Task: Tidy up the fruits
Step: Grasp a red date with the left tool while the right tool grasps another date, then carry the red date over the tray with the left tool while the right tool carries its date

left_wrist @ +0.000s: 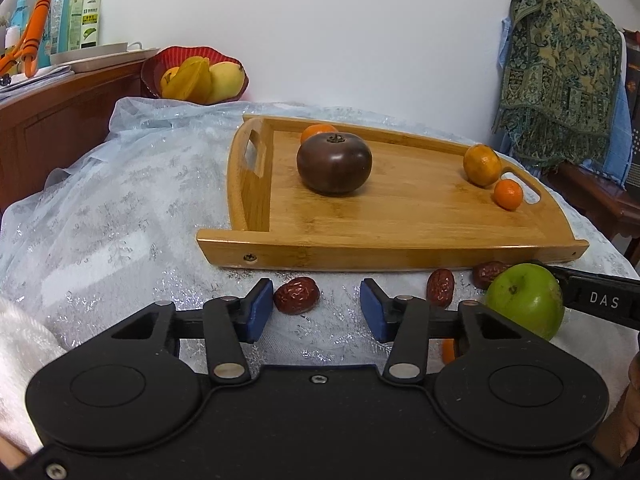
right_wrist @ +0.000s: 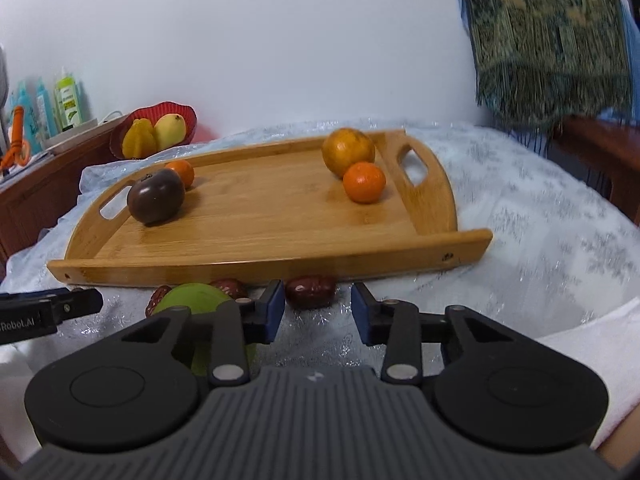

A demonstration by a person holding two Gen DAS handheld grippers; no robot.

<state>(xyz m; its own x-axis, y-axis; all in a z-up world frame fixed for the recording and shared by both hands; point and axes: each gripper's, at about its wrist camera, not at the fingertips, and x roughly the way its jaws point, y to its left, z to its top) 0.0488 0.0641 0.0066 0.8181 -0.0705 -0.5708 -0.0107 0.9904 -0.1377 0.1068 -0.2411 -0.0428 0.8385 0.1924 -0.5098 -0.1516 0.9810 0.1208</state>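
Two grippers parted over red dates at the tray's near edge

The left gripper [left_wrist: 316, 304] has one red date [left_wrist: 296, 295] between its parted blue pads, unpinched; the right gripper [right_wrist: 318, 306] likewise brackets another date [right_wrist: 311, 291] without pressing it. A green apple [left_wrist: 526, 304] lies on the tablecloth [left_wrist: 120, 220] between the two. Farther back, the wooden tray [left_wrist: 400, 256] carries a dark tomato [left_wrist: 334, 164] near its left handle and three oranges [left_wrist: 482, 164] toward the corners.
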